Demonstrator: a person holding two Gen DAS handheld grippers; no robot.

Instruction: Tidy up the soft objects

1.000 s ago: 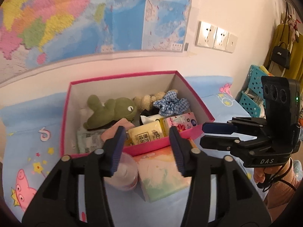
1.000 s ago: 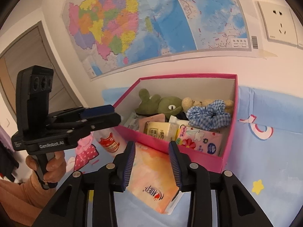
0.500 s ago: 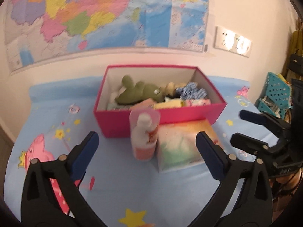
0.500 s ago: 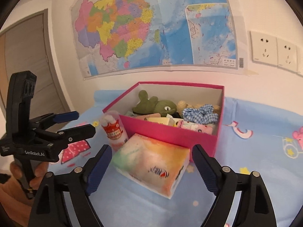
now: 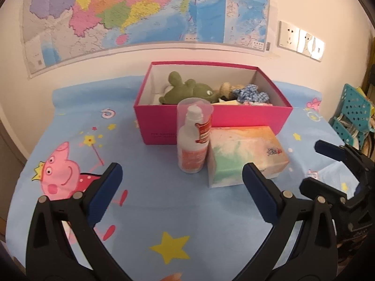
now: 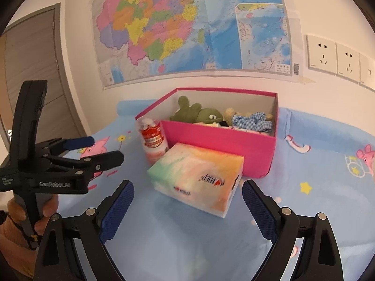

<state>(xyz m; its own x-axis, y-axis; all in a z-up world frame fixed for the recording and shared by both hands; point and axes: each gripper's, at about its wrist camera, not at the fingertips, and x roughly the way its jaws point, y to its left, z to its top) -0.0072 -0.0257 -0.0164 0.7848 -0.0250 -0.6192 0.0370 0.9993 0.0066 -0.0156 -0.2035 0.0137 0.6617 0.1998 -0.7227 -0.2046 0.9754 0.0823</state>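
Observation:
A pink box (image 5: 234, 117) (image 6: 225, 145) stands at the back of the blue cartoon cloth. It holds a green plush toy (image 5: 187, 91) (image 6: 199, 114), a beige plush (image 6: 230, 114) and a blue checked scrunchie (image 5: 250, 93) (image 6: 253, 121). In front of it stand a white bottle in a clear tube (image 5: 193, 138) (image 6: 153, 140) and a pastel tissue pack (image 5: 246, 154) (image 6: 199, 175). My left gripper (image 5: 181, 192) (image 6: 98, 149) is open and empty, well short of the bottle. My right gripper (image 6: 187, 208) (image 5: 316, 164) is open and empty, just short of the tissue pack.
A wall with a map (image 5: 140, 11) and sockets (image 6: 332, 58) rises behind the box. A teal basket (image 5: 351, 117) stands off the right edge. A door (image 6: 30, 70) is at the left. Bare cloth (image 5: 187, 222) lies in front of the objects.
Both grippers have pulled back from the box and opened wide. The bottle and tissue pack now stand free in front of the box.

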